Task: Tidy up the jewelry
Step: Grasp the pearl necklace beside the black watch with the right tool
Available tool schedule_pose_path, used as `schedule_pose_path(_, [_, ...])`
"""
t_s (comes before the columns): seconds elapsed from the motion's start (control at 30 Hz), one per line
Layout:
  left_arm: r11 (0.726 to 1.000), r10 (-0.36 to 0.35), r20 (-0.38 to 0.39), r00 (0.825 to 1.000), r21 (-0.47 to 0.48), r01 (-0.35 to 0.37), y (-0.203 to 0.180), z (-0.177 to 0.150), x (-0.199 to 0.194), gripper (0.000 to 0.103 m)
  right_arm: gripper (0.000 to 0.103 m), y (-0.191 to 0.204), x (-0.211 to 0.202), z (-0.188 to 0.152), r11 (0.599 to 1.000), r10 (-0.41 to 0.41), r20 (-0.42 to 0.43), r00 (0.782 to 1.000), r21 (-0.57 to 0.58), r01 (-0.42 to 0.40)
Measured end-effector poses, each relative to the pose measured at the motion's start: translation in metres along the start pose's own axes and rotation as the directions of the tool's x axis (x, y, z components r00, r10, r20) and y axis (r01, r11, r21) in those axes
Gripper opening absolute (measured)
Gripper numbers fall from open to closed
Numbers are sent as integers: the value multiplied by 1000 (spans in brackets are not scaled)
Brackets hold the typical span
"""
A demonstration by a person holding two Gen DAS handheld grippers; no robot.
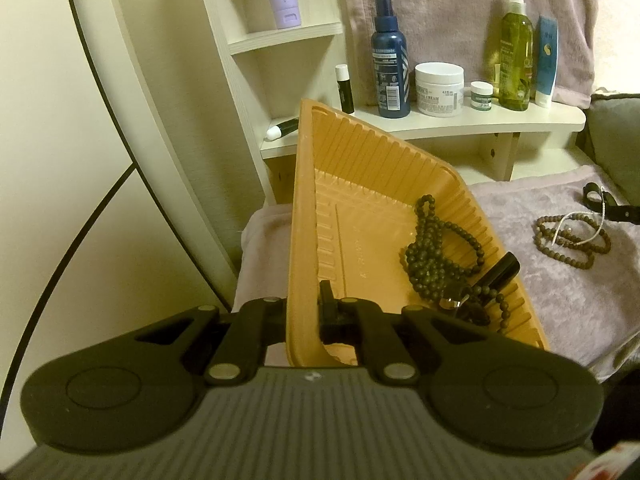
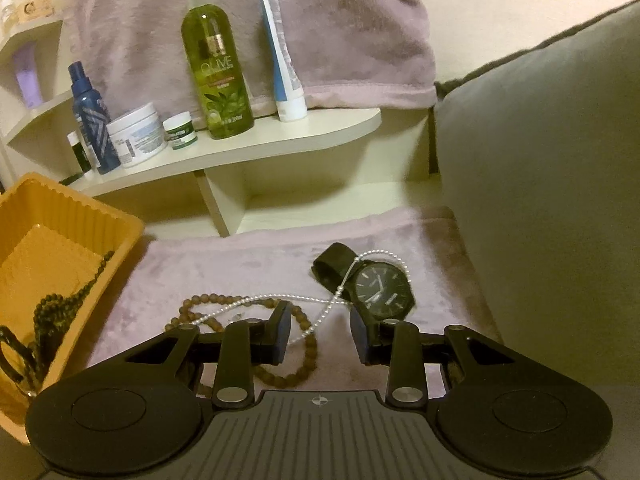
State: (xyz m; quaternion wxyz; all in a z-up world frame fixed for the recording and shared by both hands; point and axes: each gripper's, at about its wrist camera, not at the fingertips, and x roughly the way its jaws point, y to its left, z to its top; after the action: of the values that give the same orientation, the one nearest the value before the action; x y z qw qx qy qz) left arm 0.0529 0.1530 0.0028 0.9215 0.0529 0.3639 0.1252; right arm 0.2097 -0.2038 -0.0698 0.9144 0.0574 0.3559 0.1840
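L gripper: jaws pinched shut on the near-left rim of the ribbed orange plastic tray, holding it tilted, far end up. Already inside: a dark green bead strand piled against the right wall, plus a small black cylindrical item and something shiny beside it that I can't ID.

R gripper: jaws partly open, nothing between the pads, pointing down at the mauve plush cloth.

Left to sort, all on the cloth: brown matte bead loop, thin white pearl-like chain, black round-face wristwatch.

Key relation: the pile lies right at and just past the R fingertips, well apart from the L gripper, so R is the pick hand and L is tied up with the tray.
- Brown loop runs under and behind the left finger; its near arc passes below the jaw gap.
- The chain's long axis runs left to right across the gap, then climbs up-right over the watch face.
- The watch sits just beyond the right finger, strap going up-left.

My read: the chain is draped over both other pieces, so lifting one may drag the rest.

Hard to see: the brown loop's near part is hidden by the gripper body. Can't tell if the fingertips touch the beads or hover. Tray cut off at left in the right wrist view.
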Motion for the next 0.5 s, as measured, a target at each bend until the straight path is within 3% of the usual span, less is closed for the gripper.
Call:
schedule_pose_path(0.37, [1000,0,0,1000,0,0,0,0,0,6,34,0,27,5,999,-14,-37,999,30,15])
schedule_pose_path(0.5, [1000,0,0,1000,0,0,0,0,0,6,7,2,28,7,999,-15,-31,999,32,16])
